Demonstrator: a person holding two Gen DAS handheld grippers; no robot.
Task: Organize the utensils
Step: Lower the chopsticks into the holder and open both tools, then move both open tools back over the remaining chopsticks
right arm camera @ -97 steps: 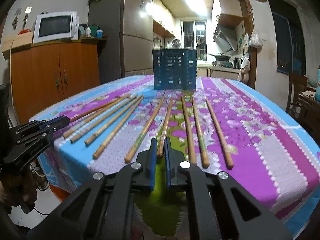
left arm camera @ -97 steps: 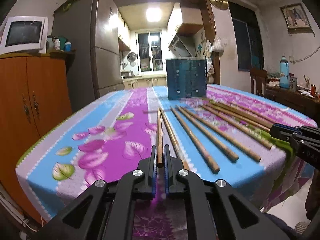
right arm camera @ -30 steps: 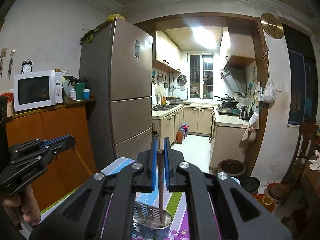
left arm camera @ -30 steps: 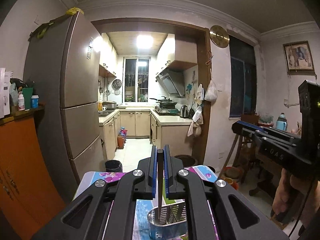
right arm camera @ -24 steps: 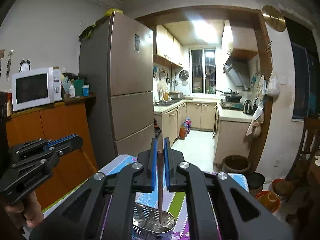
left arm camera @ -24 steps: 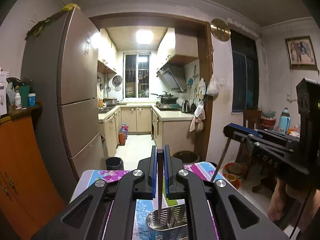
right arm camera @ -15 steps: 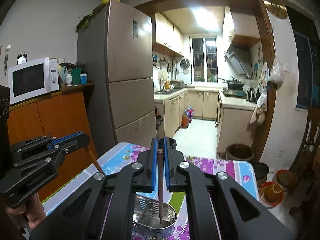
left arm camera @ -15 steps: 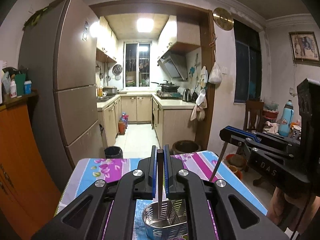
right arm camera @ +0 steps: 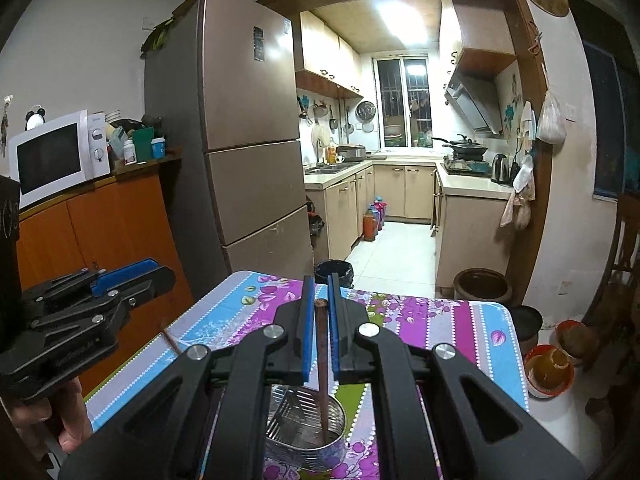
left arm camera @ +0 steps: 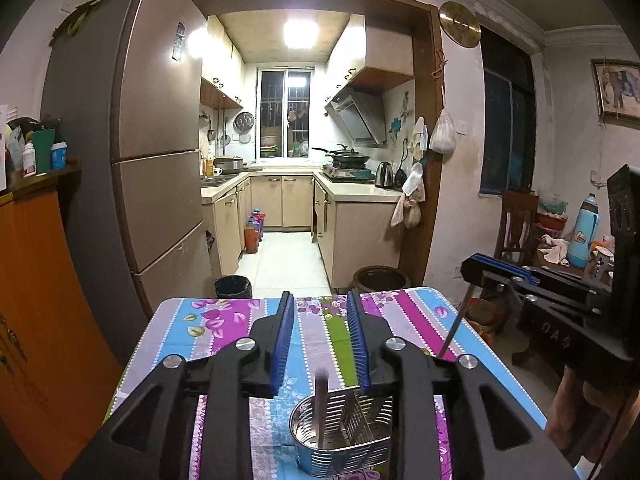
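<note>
- Since the earlier frame the left gripper (left arm camera: 320,340) has just been opening; its chopstick (left arm camera: 320,408) now stands loose in the holder (left arm camera: 340,452), touching neither pad.
- The right gripper (right arm camera: 319,328) clamps its stick (right arm camera: 322,380), tip inside the holder.
- Risk: the freed chopstick may topple outward, or the right stick may snag the holder's divider and tip it.

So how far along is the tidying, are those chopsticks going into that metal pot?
Partly done. The left gripper has just been opening its fingers, and its chopstick now stands free in the metal holder. The right gripper is shut on a second chopstick, tip down in the holder, not yet released. How many chopsticks are left on the table can't be seen from here.
</note>
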